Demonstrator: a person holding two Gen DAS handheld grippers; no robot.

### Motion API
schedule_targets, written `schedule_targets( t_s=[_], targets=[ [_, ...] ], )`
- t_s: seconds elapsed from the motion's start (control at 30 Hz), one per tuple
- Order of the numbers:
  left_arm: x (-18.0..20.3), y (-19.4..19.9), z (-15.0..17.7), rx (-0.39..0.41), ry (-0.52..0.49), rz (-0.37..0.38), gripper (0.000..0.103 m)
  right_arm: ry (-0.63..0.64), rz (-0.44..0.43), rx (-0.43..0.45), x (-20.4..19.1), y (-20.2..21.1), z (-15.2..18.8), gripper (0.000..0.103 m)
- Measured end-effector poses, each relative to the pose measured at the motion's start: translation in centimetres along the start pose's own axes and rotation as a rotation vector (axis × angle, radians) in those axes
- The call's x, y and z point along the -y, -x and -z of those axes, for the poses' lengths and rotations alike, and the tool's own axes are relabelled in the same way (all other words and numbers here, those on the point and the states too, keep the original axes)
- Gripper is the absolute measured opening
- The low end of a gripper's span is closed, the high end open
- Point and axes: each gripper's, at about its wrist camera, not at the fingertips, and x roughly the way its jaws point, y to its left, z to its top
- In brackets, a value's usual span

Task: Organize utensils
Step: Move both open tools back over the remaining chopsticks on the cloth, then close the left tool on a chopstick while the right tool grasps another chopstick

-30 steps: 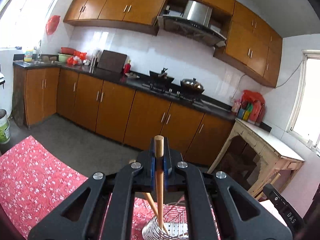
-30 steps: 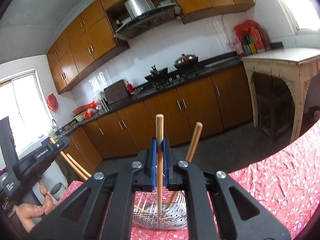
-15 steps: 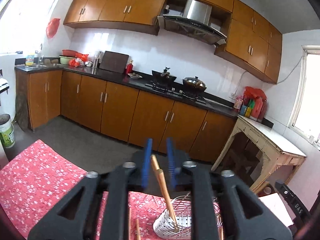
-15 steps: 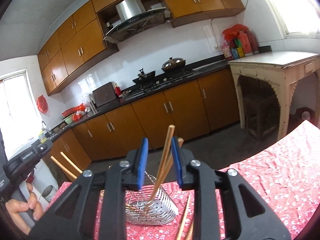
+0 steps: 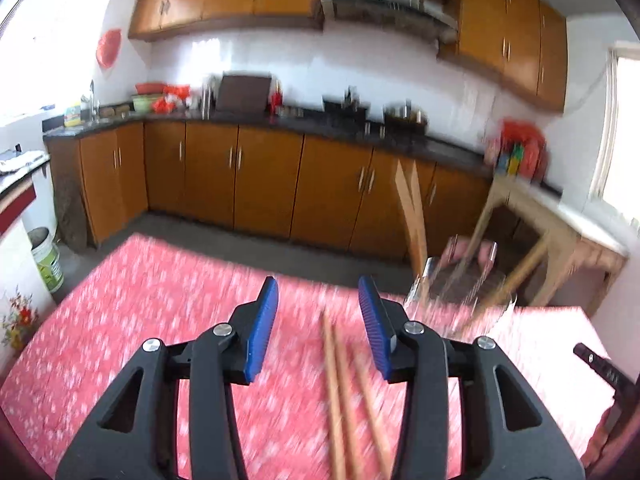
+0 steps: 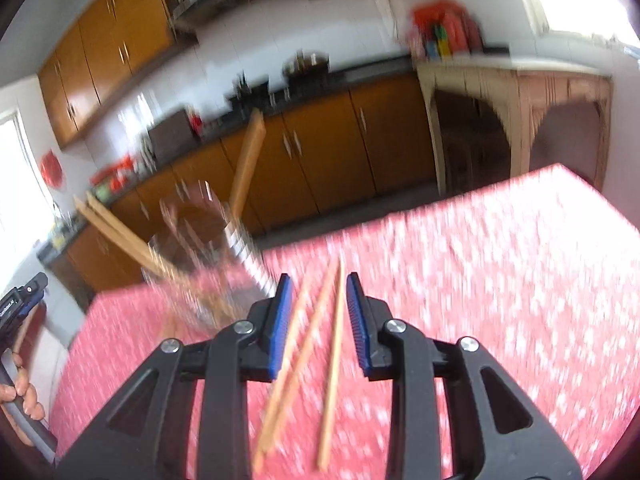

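Note:
A wire utensil basket [image 5: 460, 292] stands on the red floral tablecloth [image 5: 160, 300] with wooden chopsticks [image 5: 412, 216] leaning in it. It also shows, blurred, in the right wrist view [image 6: 200, 264] with chopsticks [image 6: 248, 164] sticking out. My left gripper [image 5: 318, 320] is open and empty, left of the basket. Loose chopsticks [image 5: 340, 392] lie on the cloth below its jaws. My right gripper [image 6: 316, 312] is open and empty, right of the basket, above three loose chopsticks [image 6: 312, 344].
The table's far edge [image 6: 400, 216] drops to a grey floor before wooden kitchen cabinets [image 5: 260, 184]. A pale side table [image 6: 520, 92] stands at the right. The other handle and a hand [image 6: 16, 372] show at the left edge.
Both grippers opened and let their chopsticks drop into the basket, then pulled back and tilted down toward the loose chopsticks on the cloth. The views are blurred by motion.

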Motion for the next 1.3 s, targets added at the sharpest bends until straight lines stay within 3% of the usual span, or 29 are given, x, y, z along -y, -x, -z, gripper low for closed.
schedule_targets(
  t_s=[0.2,0.33,0.53,0.67,0.87,1.1,1.17,1.3],
  targets=[
    [-0.4,-2.0,6.1,-0.150,-0.065,0.040,0.043,0.058,0.022,-0.181,-0.5,-3.2,6.2,0.029],
    [-0.3,-3.2,8.6,-0.225,-0.077,0.059,0.043,0.106,0.040,-0.239,-1.5,-4.6,8.5,0.029],
    [-0.2,-4.1,10.7,-0.287,-0.063,0.080,0.043,0.153,0.090,-0.256,-2.0,-5.5,9.3,0.028],
    [0.4,-4.7,11.4,-0.315,-0.086,0.090,0.043,0.162,0.122,-0.245,-1.9,-5.9,9.3,0.009],
    [0.8,-6.2,12.2,-0.365,-0.092,0.081,0.031,0.060,0.157,-0.230,0.7,-5.7,8.4,0.008],
    [2.1,-7.6,12.8,-0.389,-0.129,0.077,0.022,0.083,0.142,-0.232,0.4,-5.8,8.4,0.008],
    [2.4,-8.0,12.8,-0.386,-0.148,0.062,0.008,0.098,0.138,-0.234,0.0,-6.1,8.4,0.008],
    [0.9,-8.7,12.0,-0.384,-0.112,0.011,0.007,0.090,0.158,-0.226,0.4,-6.3,8.2,0.008]
  ],
)
